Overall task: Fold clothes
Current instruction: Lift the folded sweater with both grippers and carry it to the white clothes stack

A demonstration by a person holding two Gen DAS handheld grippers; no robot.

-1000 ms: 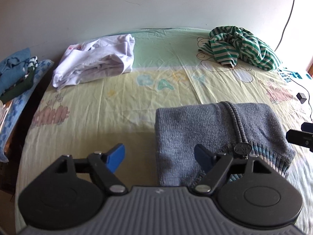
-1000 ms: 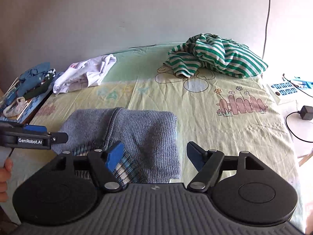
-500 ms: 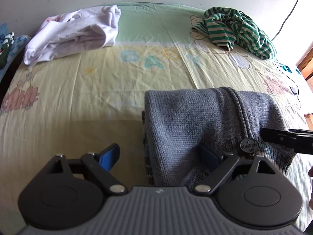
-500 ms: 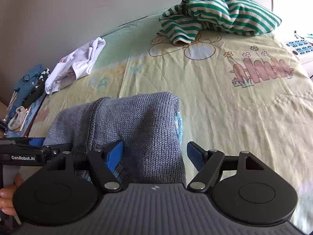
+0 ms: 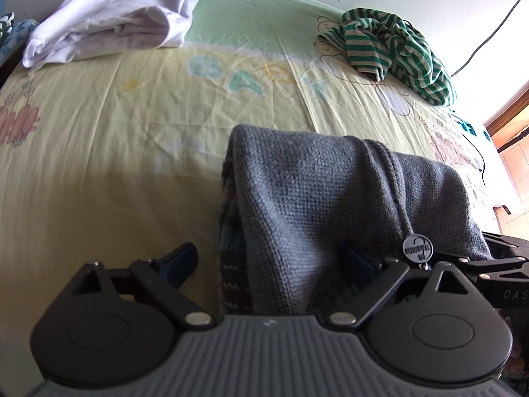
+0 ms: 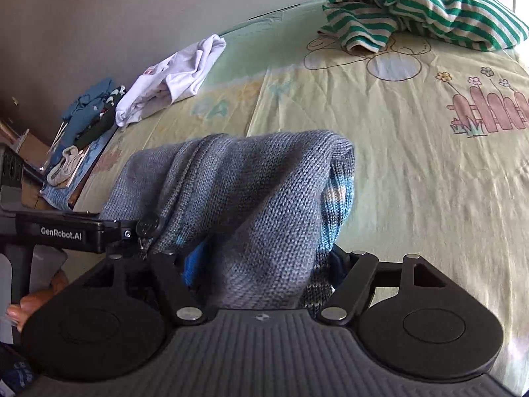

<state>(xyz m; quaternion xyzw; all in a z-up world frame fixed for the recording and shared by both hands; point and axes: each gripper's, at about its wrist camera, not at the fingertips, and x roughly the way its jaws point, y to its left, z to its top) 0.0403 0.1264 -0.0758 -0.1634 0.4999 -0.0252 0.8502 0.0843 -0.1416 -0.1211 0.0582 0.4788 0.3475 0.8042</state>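
While the yellow-green printed bedsheet [image 5: 132, 132] fills both views under a pale wall [image 6: 99, 16], the folded grey knit sweater [image 5: 314, 205] lies at the near edge, bunched between the spread fingers of both tools. The left gripper [image 5: 267, 261] stands wide, its right finger buried under the knit; the right gripper [image 6: 264, 261] straddles the sweater, neither visibly clamped. At 11 o'clock lies a white garment [image 5: 109, 23], at 1 o'clock a green-striped one [image 5: 396, 49]. The sweater's near hem is hidden.

Grey sweater [image 6: 251, 198] hides right gripper [image 6: 264, 261] fingers; zipper-pull text [image 5: 417, 248] too small to read.
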